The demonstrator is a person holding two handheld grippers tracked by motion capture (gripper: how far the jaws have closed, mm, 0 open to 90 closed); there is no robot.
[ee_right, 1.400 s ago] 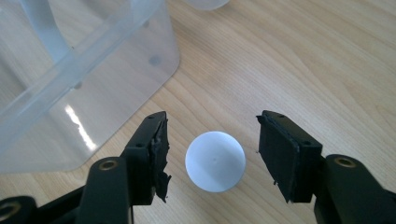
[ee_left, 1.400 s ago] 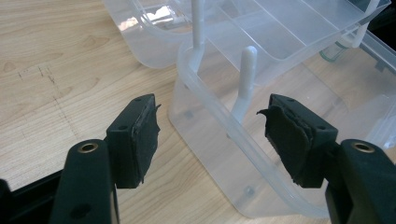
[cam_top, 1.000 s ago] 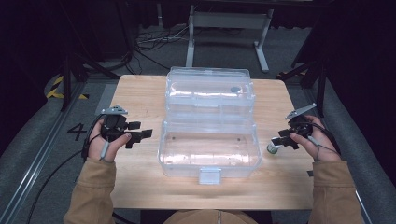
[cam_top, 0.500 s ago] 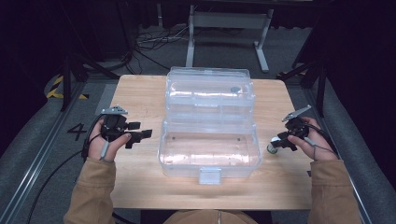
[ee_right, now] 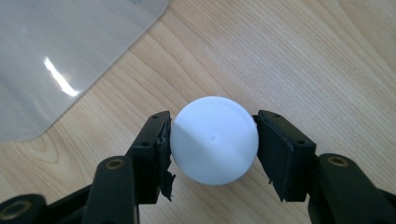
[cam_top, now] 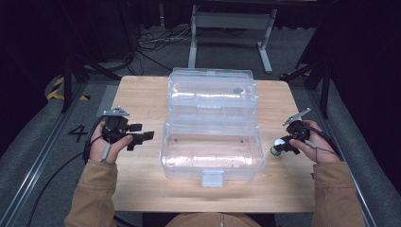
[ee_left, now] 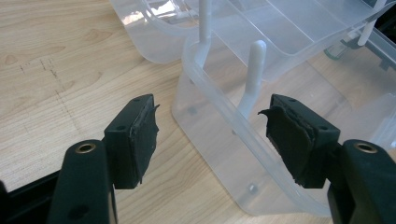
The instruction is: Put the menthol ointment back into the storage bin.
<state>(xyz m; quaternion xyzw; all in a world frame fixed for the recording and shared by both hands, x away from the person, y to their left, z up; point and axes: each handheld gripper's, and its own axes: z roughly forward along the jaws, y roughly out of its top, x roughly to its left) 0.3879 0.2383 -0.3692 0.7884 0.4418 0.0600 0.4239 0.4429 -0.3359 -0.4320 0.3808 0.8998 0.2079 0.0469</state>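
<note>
Over on the right gripper point(cam_top: 285, 144): clenched on a white round cap point(ee_right: 214, 142), one black pad against each side of it, after a spell of closing in on it. Seen along that tool's jaws, sits dead centre between the pads, bulging a little past their tips, with bare wooden table point(ee_right: 303, 56) beyond it. What lies beneath the cap cannot be told from here. Ahead and off to that tool's left, a rounded corner of clear plastic lying flat on the wood, well clear of the pads. Carried by the person's right hand point(cam_top: 316, 147), held low over the table's edge.

As for the left gripper point(ee_left: 210, 140): released, spread wide, nothing between the pads and nothing touching them. Just ahead of its tips, the rounded corner of the clear plastic organiser box point(cam_top: 211, 166), the rim running away forward from between the jaws. Farther ahead and above, the box's folded-out upper tray point(ee_left: 299, 28) on white hinge arms point(ee_left: 253, 70). To that tool's left, plain wood. Gripped in the left hand point(cam_top: 106, 144), jaws pointing toward the box's side, near it but apart.
</note>
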